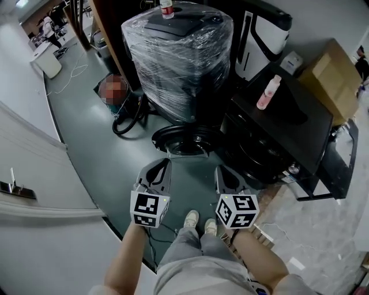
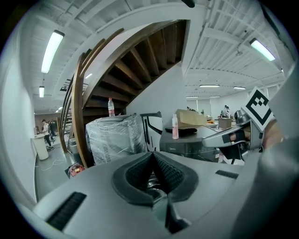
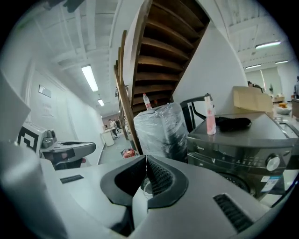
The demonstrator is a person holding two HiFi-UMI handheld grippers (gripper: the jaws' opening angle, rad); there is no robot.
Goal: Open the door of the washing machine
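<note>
The black washing machine (image 1: 277,124) stands at the right, and its control panel and knob (image 3: 272,163) show in the right gripper view. Its round, chrome-ringed door (image 1: 184,141) stands swung out to the left of the machine's front. My left gripper (image 1: 167,162) and right gripper (image 1: 219,170) hang side by side above the floor, just short of the door and apart from it. Both are shut with nothing between their pads, as the left gripper view (image 2: 152,156) and the right gripper view (image 3: 145,161) show.
A pink bottle (image 1: 268,92) and a dark cloth (image 3: 233,123) lie on the washer's top, with a cardboard box (image 1: 334,80) behind. A plastic-wrapped machine (image 1: 176,57) with a bottle (image 1: 166,8) on it stands by a wooden staircase (image 2: 79,116). The person's shoes (image 1: 199,222) are below the grippers.
</note>
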